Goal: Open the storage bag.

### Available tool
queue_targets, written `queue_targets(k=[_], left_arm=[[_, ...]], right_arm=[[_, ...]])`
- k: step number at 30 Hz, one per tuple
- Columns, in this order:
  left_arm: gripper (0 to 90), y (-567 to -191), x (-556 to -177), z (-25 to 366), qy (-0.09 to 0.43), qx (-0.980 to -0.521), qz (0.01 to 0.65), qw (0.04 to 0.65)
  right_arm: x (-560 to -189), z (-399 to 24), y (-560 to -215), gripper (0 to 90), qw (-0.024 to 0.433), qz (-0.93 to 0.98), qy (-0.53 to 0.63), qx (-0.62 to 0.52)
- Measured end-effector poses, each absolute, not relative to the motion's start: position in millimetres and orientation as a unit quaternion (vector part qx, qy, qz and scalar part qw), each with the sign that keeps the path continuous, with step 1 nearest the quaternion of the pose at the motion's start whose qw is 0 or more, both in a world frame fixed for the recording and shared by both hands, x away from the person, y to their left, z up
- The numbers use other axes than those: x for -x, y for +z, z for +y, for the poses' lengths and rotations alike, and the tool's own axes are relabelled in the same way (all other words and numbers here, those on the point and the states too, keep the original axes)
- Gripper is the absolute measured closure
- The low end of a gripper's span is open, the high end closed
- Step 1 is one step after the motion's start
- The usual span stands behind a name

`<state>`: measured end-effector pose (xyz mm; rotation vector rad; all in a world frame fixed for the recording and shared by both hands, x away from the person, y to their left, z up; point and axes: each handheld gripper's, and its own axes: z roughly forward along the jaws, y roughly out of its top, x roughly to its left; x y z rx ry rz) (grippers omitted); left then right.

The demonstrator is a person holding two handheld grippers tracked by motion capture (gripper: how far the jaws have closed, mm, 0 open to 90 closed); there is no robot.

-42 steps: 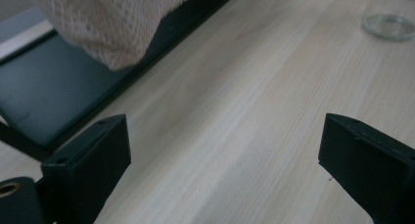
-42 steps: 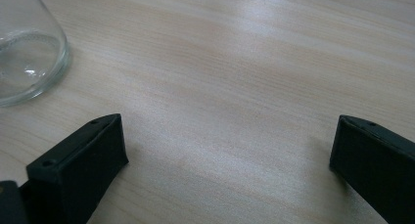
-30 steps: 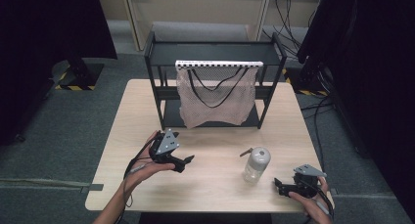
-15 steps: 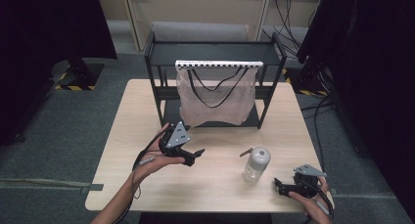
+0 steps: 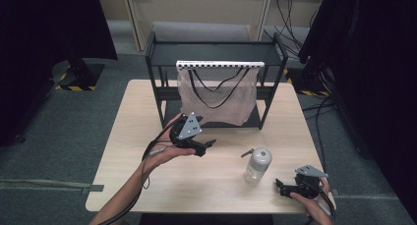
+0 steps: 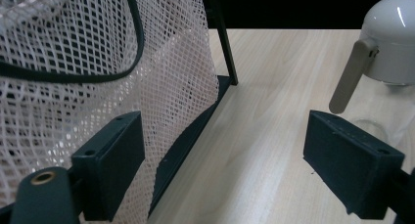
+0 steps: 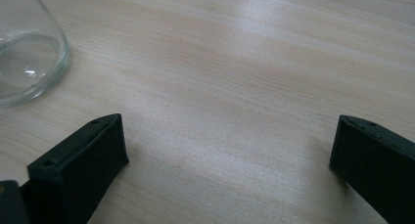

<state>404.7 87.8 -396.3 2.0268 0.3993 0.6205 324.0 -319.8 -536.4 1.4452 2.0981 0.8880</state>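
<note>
Left gripper (image 5: 209, 144) was held above the table (image 5: 147, 151), jaws spread wide and empty, pointed between the mesh bag (image 5: 216, 95) on the rack (image 5: 268, 99) and the bottle (image 5: 257, 165). In the left gripper view the bag (image 6: 73, 87) lay close by the left jaw and the bottle (image 6: 391, 43) beyond the right. Right gripper (image 5: 285, 187) rested near the table's front edge, jaws likewise apart and empty, just beside the bottle. Judged: approach step, nothing grasped. Next move likely needs the left gripper to close in on the bag's edge.
</note>
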Motion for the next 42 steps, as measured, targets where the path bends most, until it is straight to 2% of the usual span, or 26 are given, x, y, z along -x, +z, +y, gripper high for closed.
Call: queue_targets(k=[18, 33, 42], left_arm=[[31.4, -381, -427, 73, 0.276, -0.820, 0.172, 0.472], [35.8, -370, -446, 63, 0.284, -0.814, 0.193, 0.468], [44.5, -370, -459, 57, 0.295, -0.819, 0.197, 0.452]], right_arm=[[-324, -320, -536, 0.4, 0.219, 0.759, 0.320, -0.523], [-324, -320, -536, 0.4, 0.220, 0.758, 0.321, -0.524], [-324, -320, -536, 0.4, 0.219, 0.758, 0.321, -0.524]])
